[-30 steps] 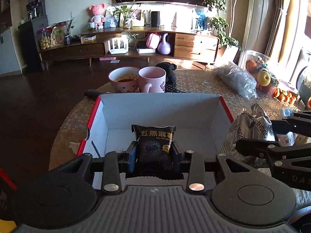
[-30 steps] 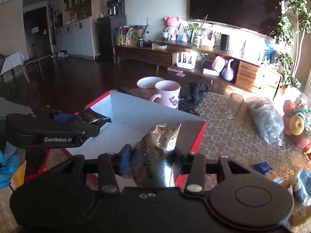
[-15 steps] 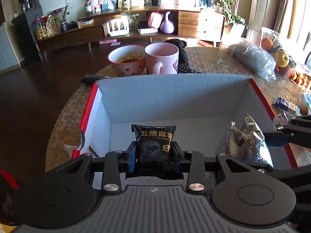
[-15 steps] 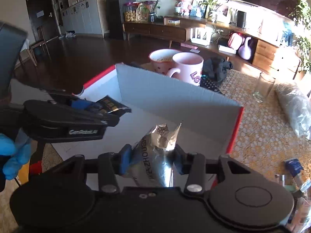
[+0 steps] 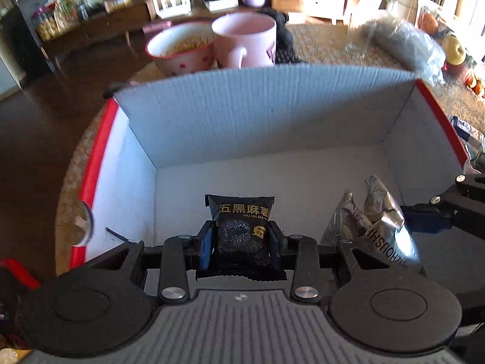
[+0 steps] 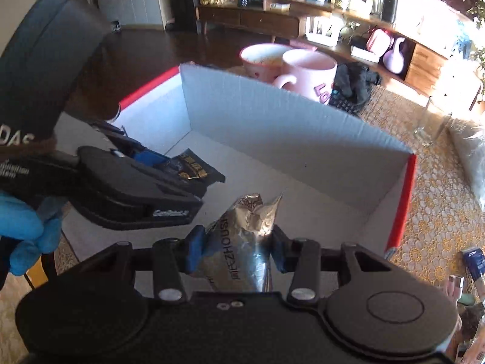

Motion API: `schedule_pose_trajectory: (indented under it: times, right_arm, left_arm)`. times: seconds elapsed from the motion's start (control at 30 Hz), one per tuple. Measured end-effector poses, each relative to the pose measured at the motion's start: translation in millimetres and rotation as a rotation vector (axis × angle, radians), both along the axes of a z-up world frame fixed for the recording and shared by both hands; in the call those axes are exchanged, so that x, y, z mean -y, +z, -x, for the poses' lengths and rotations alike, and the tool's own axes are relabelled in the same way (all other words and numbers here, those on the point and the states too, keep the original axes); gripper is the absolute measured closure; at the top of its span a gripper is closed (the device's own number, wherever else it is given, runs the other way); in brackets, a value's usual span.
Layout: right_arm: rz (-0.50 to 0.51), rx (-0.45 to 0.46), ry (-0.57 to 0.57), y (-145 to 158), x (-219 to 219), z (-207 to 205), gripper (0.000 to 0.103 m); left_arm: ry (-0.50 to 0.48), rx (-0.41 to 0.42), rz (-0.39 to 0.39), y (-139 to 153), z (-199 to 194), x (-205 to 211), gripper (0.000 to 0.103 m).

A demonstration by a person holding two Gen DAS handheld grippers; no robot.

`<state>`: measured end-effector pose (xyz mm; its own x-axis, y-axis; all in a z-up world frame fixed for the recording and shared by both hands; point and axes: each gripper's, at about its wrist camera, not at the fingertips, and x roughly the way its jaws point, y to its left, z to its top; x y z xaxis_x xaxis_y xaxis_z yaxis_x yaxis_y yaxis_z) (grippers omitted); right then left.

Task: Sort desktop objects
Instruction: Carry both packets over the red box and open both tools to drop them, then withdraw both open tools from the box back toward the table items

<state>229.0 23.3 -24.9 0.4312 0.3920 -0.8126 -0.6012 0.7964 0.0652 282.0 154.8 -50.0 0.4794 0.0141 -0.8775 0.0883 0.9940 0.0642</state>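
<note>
Over a red-edged cardboard box (image 5: 272, 121), the left gripper (image 5: 241, 238) pinches a black snack packet (image 5: 242, 227); the right gripper (image 6: 235, 250) clamps a silver foil packet (image 6: 239, 242).

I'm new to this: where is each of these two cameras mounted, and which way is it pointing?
Left wrist: sits on the left gripper, looking down into the red-edged white cardboard box; its fingers clamp a black snack packet.
Right wrist: sits on the right gripper, looking down into the same box; it clamps a crinkled silver foil packet; a blue-gloved hand shows.
Shared: box, both packets, each other's gripper, pink mug.
</note>
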Motion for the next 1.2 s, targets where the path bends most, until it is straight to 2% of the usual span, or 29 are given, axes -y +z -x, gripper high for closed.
schedule_pose_trajectory:
  times: [0.47,0.53,0.57,0.63,0.7,0.77,1.2]
  right_arm:
    - [0.062,-0.01,0.009,-8,-10,-7,0.055]
    - [0.071,-0.012,0.007,-8,-10,-7,0.046]
    - [0.08,-0.004,0.0,-7,-9,-7,0.042]
    - [0.074,0.003,0.002,-6,-7,-7,0.041]
    - [0.073,0.008,-0.006,-4,-4,-8,0.04]
    - [0.062,0.014,-0.012,0,1,-6,0.04]
    - [-0.036,0.071,-0.004,43,32,29,0.039]
  left_arm:
    - [0.008,-0.18,-0.018,-11,-6,2,0.067]
    - [0.008,-0.2,-0.023,-11,-5,4,0.067]
    - [0.005,-0.194,-0.033,-10,-3,5,0.067]
    - [0.006,-0.184,-0.043,-8,1,6,0.064]
    - [0.023,-0.175,-0.045,-5,4,6,0.053]
    - [0.032,-0.161,-0.033,0,9,5,0.049]
    - [0.057,-0.039,-0.001,55,44,11,0.049]
